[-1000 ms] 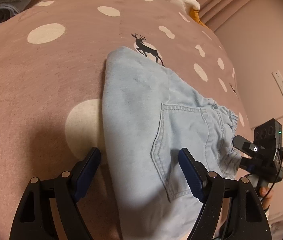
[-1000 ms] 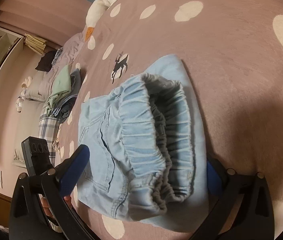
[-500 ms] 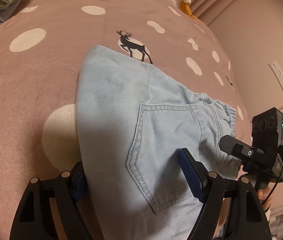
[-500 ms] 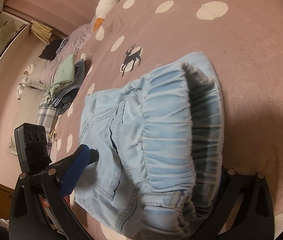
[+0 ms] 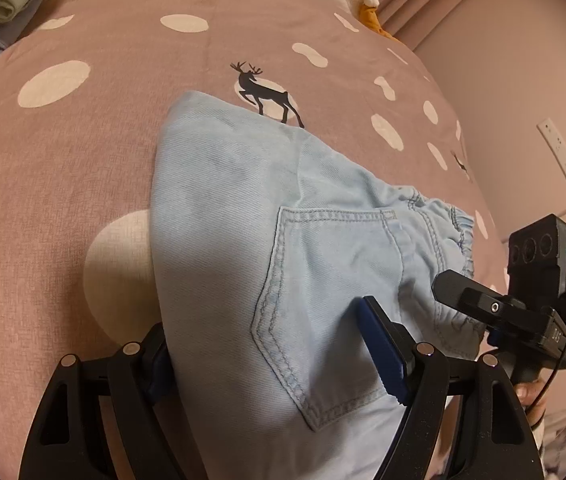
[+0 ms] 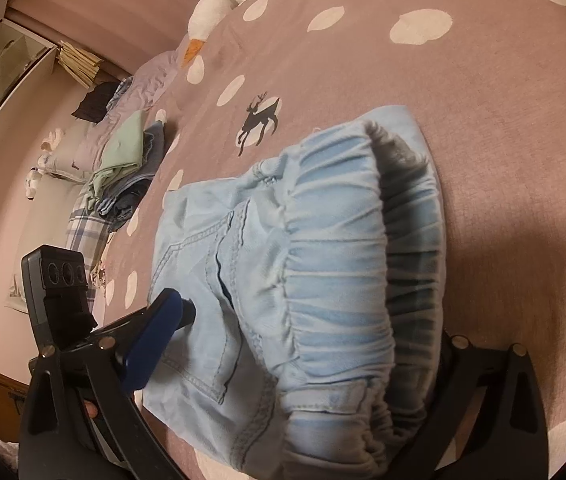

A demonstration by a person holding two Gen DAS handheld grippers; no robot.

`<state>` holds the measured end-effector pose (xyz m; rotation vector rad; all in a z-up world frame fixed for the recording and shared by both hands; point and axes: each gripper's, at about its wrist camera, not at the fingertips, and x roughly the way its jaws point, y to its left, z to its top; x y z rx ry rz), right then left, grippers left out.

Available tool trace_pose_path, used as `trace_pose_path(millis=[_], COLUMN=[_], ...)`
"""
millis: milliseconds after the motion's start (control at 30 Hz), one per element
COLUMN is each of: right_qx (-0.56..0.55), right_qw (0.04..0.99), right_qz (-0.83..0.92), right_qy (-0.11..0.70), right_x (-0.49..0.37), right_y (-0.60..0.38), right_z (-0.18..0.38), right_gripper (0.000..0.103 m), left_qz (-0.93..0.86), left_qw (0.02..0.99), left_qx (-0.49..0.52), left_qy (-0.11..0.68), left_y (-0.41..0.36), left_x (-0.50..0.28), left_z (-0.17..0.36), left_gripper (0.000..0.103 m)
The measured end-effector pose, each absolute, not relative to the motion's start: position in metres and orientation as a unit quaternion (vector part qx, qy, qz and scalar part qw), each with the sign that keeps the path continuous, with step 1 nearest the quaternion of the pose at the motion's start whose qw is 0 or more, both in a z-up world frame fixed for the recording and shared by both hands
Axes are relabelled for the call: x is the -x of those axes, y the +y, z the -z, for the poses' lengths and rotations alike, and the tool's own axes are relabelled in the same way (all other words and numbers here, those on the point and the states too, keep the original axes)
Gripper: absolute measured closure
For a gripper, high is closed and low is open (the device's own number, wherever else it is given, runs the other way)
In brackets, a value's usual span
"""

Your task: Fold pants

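The light blue denim pants (image 5: 267, 220) lie folded into a compact bundle on the pink dotted bedspread (image 5: 83, 152), back pocket up. My left gripper (image 5: 271, 344) is open, its jaws straddling the near folded edge of the bundle. In the right wrist view the pants (image 6: 323, 260) show their gathered elastic waistband, which bulges up. My right gripper (image 6: 303, 344) is open with the waistband end between its jaws; its right finger is mostly hidden behind the cloth. The right gripper's body also shows in the left wrist view (image 5: 531, 304).
A stack of folded clothes (image 6: 123, 168) sits at the far left of the bed. A white goose plush (image 6: 219, 4) lies at the bed's head. A wall with a power strip (image 5: 563, 160) runs close along the right side.
Both grippers have pushed forward over the pants, so the cloth now sits deeper between the jaws. The waistband, first gaping open, has been pressed flatter.
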<state>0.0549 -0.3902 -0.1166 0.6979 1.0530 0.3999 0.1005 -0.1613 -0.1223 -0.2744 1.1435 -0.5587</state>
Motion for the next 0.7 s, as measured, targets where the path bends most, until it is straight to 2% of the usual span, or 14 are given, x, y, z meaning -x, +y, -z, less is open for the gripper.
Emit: trace_pose_path(millis=[167, 500, 600, 700], right_qx=[-0.318, -0.336, -0.344, -0.336], right_qw=[0.796, 0.802, 0.804, 0.810], right_qz=[-0.169, -0.139, -0.137, -0.138], right_qy=[0.487, 0.475, 0.465, 0.461], right_x=[-0.053, -0.045, -0.041, -0.038], right_y=[-0.389, -0.393, -0.394, -0.390], right_z=[0.115, 0.112, 0.109, 0.104], right_gripper=[0.007, 0.031, 0.041, 0.045], left_qz=[0.255, 0.232, 0.230, 0.227], left_qw=[0.797, 0.802, 0.803, 0.804], left_qx=[0.128, 0.114, 0.119, 0.124], left_qy=[0.532, 0.538, 0.537, 0.536], left_y=[-0.161, -0.164, -0.161, -0.158], left_x=[-0.100, -0.095, -0.093, -0.091], left_z=[0.122, 0.118, 0.118, 0.117], left_gripper=[0.024, 0.024, 0.029, 0.037])
